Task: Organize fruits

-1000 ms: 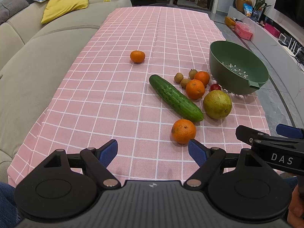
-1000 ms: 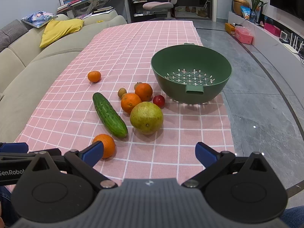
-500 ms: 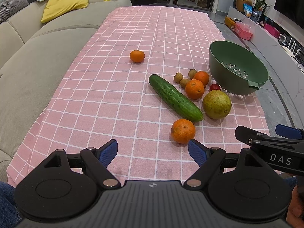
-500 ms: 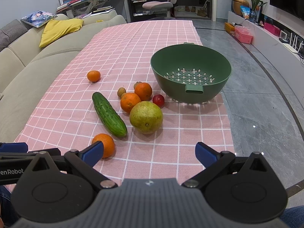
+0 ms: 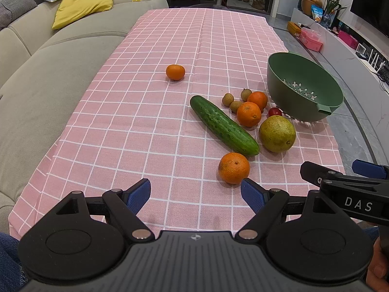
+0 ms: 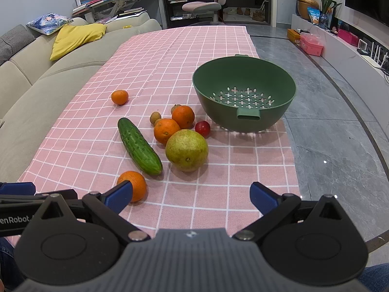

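On the pink checked cloth (image 5: 145, 126) lie a cucumber (image 5: 223, 125), a large green-yellow pear (image 5: 277, 133), a near orange (image 5: 234, 168), two more oranges (image 5: 249, 114) side by side, a lone mandarin (image 5: 175, 72) farther off, three small brown fruits (image 5: 227, 99) and a red tomato (image 5: 274, 112). A green colander bowl (image 6: 245, 92) stands empty at the right edge. My left gripper (image 5: 195, 193) is open near the front edge, just short of the near orange. My right gripper (image 6: 190, 194) is open too, in front of the pear (image 6: 186, 150).
A beige sofa (image 5: 43, 77) runs along the left side of the table, with a yellow cushion (image 5: 80, 7) on it. Grey floor (image 6: 335, 131) lies to the right. The cloth's far half is bare.
Both grippers have drifted back very slightly. The fruit and bowl have not moved, and both grippers stay open.
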`<act>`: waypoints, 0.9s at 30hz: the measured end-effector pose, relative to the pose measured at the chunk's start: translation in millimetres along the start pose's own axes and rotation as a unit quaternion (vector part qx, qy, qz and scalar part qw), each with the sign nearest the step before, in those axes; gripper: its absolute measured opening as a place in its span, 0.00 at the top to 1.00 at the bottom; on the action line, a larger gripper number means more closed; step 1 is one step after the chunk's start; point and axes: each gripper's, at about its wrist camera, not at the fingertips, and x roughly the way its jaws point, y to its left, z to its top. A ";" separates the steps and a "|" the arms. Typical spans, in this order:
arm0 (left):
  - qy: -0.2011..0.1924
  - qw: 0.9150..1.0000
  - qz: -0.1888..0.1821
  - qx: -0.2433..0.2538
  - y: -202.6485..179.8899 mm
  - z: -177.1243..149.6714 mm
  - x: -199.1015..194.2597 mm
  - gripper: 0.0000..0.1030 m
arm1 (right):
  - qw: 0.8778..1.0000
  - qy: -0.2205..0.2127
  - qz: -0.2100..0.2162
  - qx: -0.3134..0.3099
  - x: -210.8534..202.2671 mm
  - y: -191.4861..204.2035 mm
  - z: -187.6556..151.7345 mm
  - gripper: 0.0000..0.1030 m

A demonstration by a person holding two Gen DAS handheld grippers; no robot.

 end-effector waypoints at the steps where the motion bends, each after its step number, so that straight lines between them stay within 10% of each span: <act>1: 0.000 1.000 0.000 0.000 0.3 0.6 -0.1 0.05 | 1.000 0.000 0.000 0.000 0.0 0.0 0.0 0.04; 27: 0.001 1.000 -0.004 -0.003 -5.5 3.0 -3.1 0.05 | 1.000 0.002 -0.004 -0.003 2.7 -4.3 -6.2 0.04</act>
